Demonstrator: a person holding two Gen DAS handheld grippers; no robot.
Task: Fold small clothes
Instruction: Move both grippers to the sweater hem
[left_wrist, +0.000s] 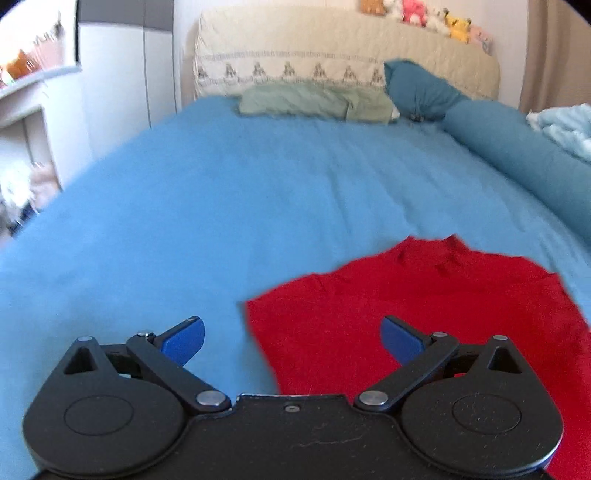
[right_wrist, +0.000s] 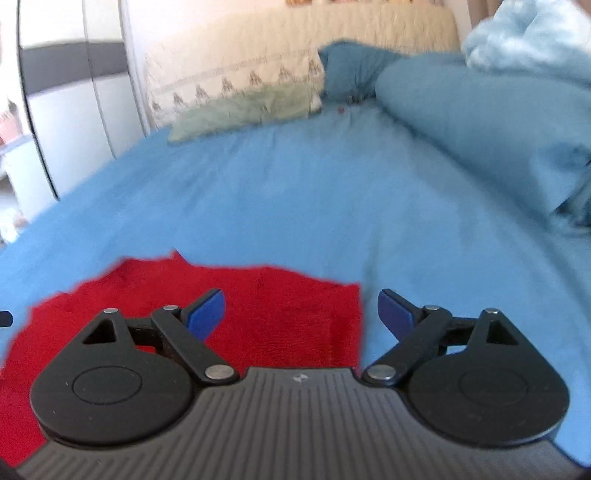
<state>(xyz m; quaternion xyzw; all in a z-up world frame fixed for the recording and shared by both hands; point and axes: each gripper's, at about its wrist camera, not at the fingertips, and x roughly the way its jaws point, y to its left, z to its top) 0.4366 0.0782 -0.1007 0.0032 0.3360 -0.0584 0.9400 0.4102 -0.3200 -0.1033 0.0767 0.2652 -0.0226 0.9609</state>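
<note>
Both wide open, left claw (left_wrist: 291, 338), right claw (right_wrist: 301, 314), empty

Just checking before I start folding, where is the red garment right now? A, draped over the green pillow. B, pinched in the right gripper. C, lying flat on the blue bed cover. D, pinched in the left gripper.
C: the red garment lies spread on the blue bed cover, with the left gripper and right gripper both open above it.
</note>
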